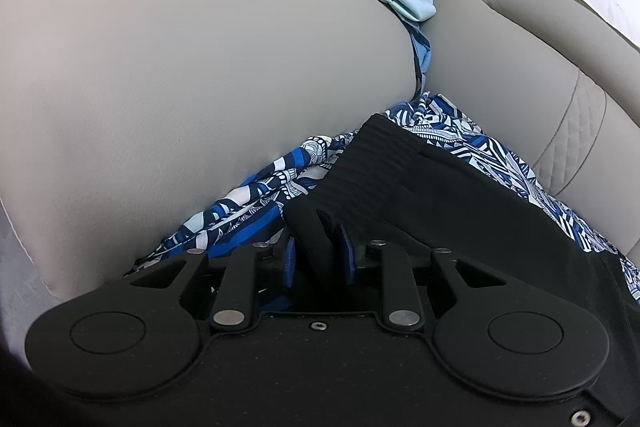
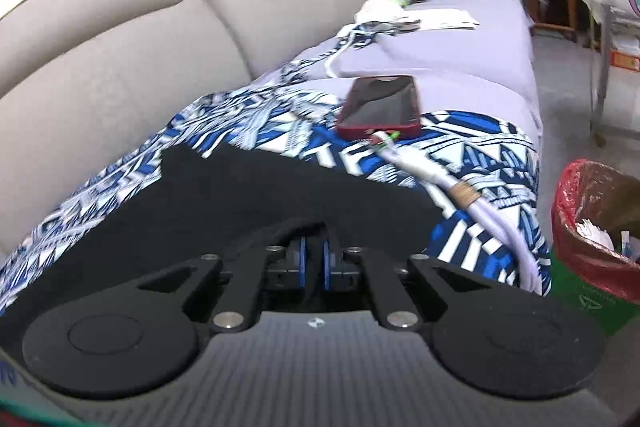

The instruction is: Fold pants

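the far end of the black pants is running out of the frame, and the right wrist view is blurring. one pair is lying on the patterned cloth along the sofa seat edge. the left gripper is pinching its ribbed waistband; the right gripper is clamping its black fabric, pads nearly together. one red phone is resting on the cloth.
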### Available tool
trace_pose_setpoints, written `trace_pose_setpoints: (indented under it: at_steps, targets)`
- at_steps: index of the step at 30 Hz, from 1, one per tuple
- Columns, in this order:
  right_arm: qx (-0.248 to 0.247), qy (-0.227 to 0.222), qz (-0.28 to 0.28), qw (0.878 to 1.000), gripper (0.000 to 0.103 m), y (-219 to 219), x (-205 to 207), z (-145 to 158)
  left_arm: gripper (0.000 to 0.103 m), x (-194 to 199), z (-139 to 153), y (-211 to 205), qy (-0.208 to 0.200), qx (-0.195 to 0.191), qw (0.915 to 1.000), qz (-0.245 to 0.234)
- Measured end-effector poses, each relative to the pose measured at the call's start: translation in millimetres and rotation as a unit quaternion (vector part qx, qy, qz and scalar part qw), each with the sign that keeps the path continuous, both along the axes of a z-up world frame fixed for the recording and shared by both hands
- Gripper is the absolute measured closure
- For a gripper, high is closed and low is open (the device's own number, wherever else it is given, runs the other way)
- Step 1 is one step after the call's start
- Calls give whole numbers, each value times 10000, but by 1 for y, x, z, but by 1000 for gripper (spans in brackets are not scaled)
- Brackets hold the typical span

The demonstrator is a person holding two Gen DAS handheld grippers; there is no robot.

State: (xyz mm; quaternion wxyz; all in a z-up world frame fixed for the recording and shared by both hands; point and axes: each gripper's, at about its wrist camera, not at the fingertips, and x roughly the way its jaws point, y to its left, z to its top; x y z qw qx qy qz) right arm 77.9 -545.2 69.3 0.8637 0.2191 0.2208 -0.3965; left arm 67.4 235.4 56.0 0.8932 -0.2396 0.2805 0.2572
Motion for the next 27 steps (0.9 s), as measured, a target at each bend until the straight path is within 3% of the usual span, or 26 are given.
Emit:
trace_pose_setpoints:
  at_steps: [8,16,17,18,19,20,24,27]
  targets:
    - [-116,81,-316,9994,95,-29,-10,0,78,0,0,-2,-10,58,10000,63]
    - [-157,42,-395,9991,91,-41,-16,0,78,3,0,-8,56,283,9996,58]
    - [-198,50,-491,9986,71,-40,-17,0,78,3,0,-9,65,328,9994,49]
    - [-303,60,-644,9974,58,-38,-20,2,78,4,0,-10,76,393,9992,41]
    - [-477,89,-843,9953,52,-33,-21,5,78,4,1,-12,89,465,9989,36]
    - [-613,128,-962,9934,40,-31,-22,7,77,3,1,-15,104,545,9985,33]
    - [-962,-259,-533,9936,27,-8,-26,19,53,-1,8,-27,135,817,9965,101]
    - [-1144,-385,47,9927,19,16,-17,24,48,-9,19,-35,-31,832,9964,174]
